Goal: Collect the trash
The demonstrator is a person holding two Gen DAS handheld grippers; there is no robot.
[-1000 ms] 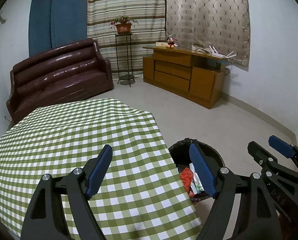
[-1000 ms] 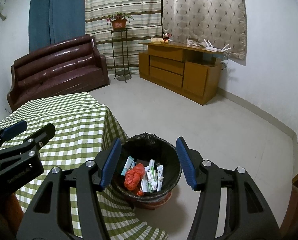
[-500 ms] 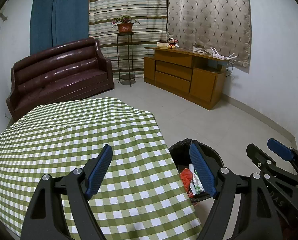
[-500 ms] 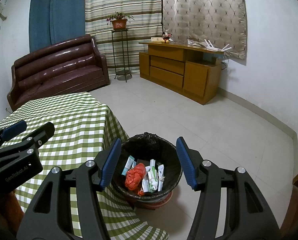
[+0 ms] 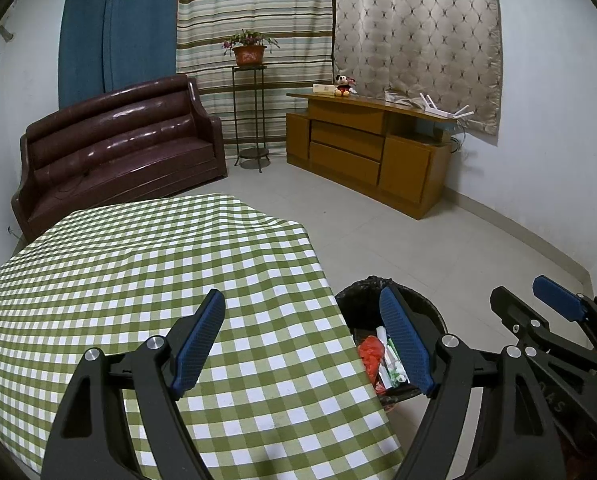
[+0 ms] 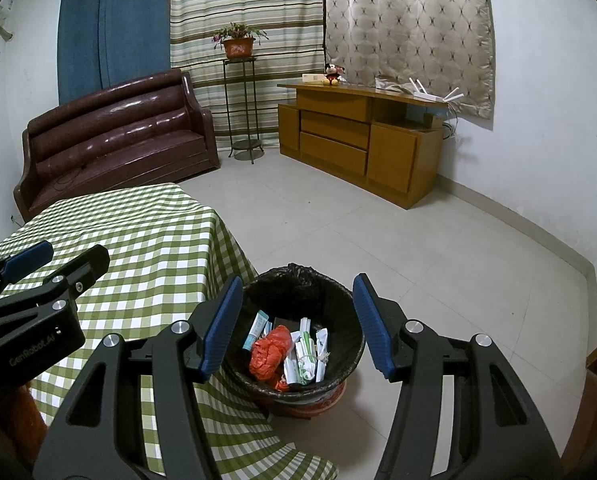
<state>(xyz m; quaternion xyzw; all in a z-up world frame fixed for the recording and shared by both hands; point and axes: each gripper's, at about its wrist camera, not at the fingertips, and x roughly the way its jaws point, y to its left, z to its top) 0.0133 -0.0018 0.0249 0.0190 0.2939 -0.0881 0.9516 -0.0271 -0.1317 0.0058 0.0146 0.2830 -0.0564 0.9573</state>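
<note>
The black-lined round trash bin (image 6: 302,332) stands on the floor just beside the table with the green-and-white checked cloth (image 5: 146,280), holding an orange crumpled wrapper (image 6: 269,350) and white packets (image 6: 306,354). The left gripper (image 5: 302,344) hangs spread over the table edge, gripping nothing; the right gripper (image 6: 296,324) hangs spread above the bin, also gripping nothing.

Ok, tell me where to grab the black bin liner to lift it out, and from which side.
Grip the bunched, knotted-looking flap of the black bin liner at the far rim of the trash bin. It stands up above the edge, so fingers can close across it. Come from above with the right gripper, which is open over the bin; the table crowds the left side.
</note>
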